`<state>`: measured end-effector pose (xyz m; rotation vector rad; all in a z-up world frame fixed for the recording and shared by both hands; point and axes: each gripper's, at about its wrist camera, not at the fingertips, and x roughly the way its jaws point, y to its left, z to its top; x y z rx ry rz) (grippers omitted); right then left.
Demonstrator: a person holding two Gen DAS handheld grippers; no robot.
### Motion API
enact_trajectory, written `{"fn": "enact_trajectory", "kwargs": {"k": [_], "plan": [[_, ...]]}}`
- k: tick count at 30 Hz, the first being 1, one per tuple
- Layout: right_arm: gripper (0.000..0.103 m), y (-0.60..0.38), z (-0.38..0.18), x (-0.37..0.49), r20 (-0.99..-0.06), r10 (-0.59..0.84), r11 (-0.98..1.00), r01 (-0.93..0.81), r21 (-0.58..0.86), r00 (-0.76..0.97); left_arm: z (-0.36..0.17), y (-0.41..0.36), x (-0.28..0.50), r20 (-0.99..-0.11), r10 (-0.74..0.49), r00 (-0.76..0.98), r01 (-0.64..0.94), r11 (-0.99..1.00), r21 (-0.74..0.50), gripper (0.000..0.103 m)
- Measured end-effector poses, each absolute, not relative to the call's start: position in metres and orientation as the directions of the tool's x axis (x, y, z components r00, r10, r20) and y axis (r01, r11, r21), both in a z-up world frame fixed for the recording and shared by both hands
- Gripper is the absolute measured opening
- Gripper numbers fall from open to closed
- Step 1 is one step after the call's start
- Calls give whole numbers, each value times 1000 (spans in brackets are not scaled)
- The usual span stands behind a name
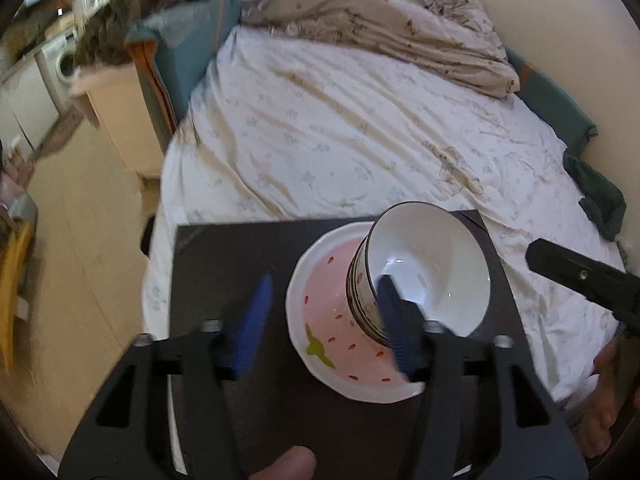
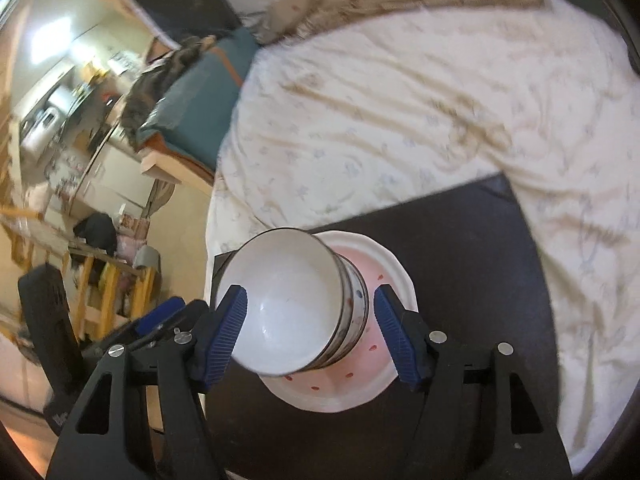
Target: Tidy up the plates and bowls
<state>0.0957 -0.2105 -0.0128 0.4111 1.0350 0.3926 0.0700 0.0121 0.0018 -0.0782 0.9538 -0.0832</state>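
Dark and flat, the small black table [image 1: 248, 248] sits on a bed, close under both grippers. On it rests a pink plate [image 1: 320, 320] with red dots, a green leaf shape and a white rim. Some white bowls [image 1: 428, 272] are stacked inside each other, and the stack stands on the plate.

The left gripper [image 1: 324, 320] has its blue jaws spread apart. One jaw is over bare table, the other is by the side of the stack. Nothing is squeezed.

The right gripper [image 2: 310, 336] is spread wide too, with the bowl stack [image 2: 296, 300] between its jaws, but not pinched.

Farther back lies the wrinkled white bed sheet [image 1: 320, 120]. A beige blanket [image 1: 380, 20] is bunched up at the far end.
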Motion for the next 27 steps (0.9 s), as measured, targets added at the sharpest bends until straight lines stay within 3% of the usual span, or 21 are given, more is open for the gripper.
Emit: {"fn": "enact_trajectory", "kwargs": {"k": [1,4,5,8,11,14,27], "plan": [[70,-209,-5,88,-733,481,868,-146,475,480,7,12,62,-792,-115,600,44,993,-111,66],[87,-207,9,66,-711,447,890,-185,417,542,23,11,42,-743,-120,659,55,992,-111,68],[92,-207,12,61,-708,436,895,-187,404,556,28,11,35,-726,-112,679,50,993,-106,75],[92,-207,23,37,-696,407,911,-207,357,592,37,10,18,-688,-82,721,28,996,-90,94],[97,-208,28,21,-681,393,918,-218,332,618,42,9,1,-673,-57,738,21,998,-61,101],[103,-212,32,-3,-652,375,925,-215,314,659,42,11,-13,-671,-29,741,4,999,-39,102],[103,-218,-1,-48,-665,328,943,-191,273,671,4,9,-48,-716,41,697,-70,998,-10,102]]}}
